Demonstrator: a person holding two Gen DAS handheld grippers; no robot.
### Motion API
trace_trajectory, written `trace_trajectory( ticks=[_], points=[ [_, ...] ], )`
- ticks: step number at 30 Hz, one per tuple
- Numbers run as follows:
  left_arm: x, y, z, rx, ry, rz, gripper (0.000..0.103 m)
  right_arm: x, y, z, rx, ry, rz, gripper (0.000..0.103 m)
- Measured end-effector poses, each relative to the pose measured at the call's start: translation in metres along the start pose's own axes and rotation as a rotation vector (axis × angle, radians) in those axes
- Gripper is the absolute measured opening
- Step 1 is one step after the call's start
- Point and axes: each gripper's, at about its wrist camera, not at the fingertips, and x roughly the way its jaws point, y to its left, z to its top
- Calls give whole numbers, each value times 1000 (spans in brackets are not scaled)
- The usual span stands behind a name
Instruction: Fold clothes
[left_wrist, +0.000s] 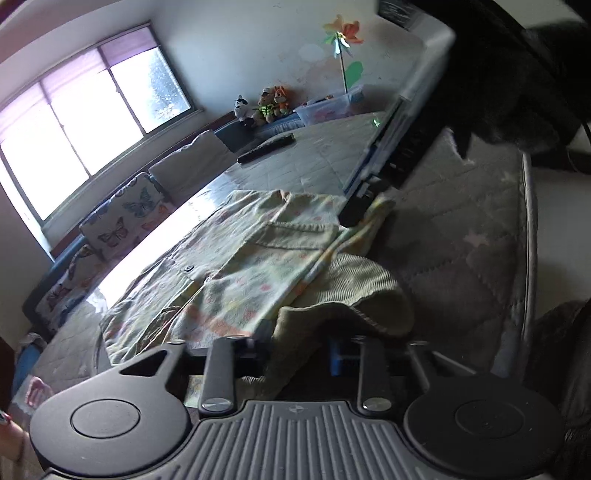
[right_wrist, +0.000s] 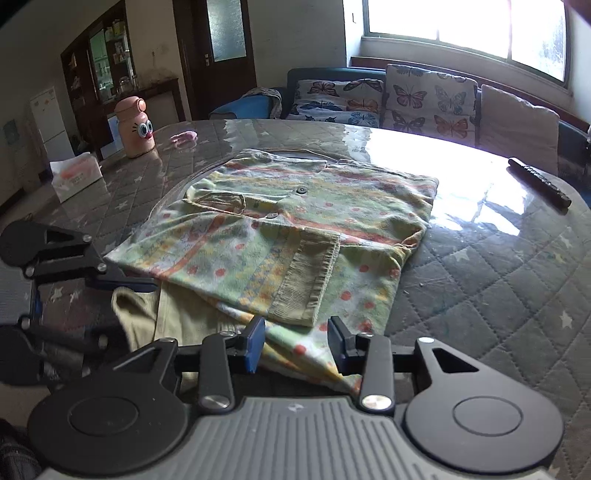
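Observation:
A green and yellow patterned cardigan (right_wrist: 295, 221) lies partly folded on the quilted, glass-topped table (right_wrist: 480, 280), with one ribbed cuff laid over its front. In the left wrist view the cardigan (left_wrist: 258, 266) spreads ahead, and its ribbed beige edge (left_wrist: 351, 291) bunches over my left gripper (left_wrist: 295, 349), which looks shut on that fabric. The right wrist view shows the left gripper (right_wrist: 125, 310) at the left, at the same beige edge. My right gripper (right_wrist: 296, 341) stands open over the cardigan's near corner, its blue pads (right_wrist: 255, 343) clear of the cloth.
A black remote (right_wrist: 539, 182) lies at the table's far right. A pink bottle with eyes (right_wrist: 135, 127), a tissue box (right_wrist: 75, 177) and a small pink item (right_wrist: 183, 137) sit at the far left. A sofa with butterfly cushions (right_wrist: 424, 99) runs behind, under the window.

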Motion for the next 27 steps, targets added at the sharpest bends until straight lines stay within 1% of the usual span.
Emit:
trace_trajectory(
  ticks=[2,3,6,9,12,16,18,19,20,21,22,24,26,27],
  points=[
    [0,13,7,-65,-15,5,17,-6,0,-3,-25,3,-2,39],
    [0,19,10,-97,-22,8,15,-7,0,-4,-34,6,-1,40],
    [0,44,22,-200,-39,19,14,-8,5,-7,-103,18,11,47],
    [4,68,31,-281,-43,8,13,-7,14,-9,-170,13,19,51],
    [12,78,36,-308,-33,-3,13,1,26,-3,-225,-34,19,51],
    [16,80,36,-317,-20,-11,13,17,33,7,-228,-56,48,51],
    [15,81,34,-324,-16,-12,14,28,37,12,-242,-50,67,46],
    [14,82,33,-328,-14,-11,16,31,39,13,-248,-46,78,46],
    [12,82,31,-328,-12,-10,17,33,40,15,-253,-43,87,41],
    [10,82,30,-326,-11,-8,18,34,41,16,-251,-42,88,30],
    [7,82,28,-323,-12,0,20,35,41,18,-248,-42,89,28],
    [-1,79,23,-307,-18,16,29,36,35,26,-202,-39,106,17],
    [-9,74,16,-286,-10,46,53,35,29,31,-160,-38,119,15],
    [-12,72,12,-277,-4,57,55,35,26,34,-141,-39,126,12]
  ],
)
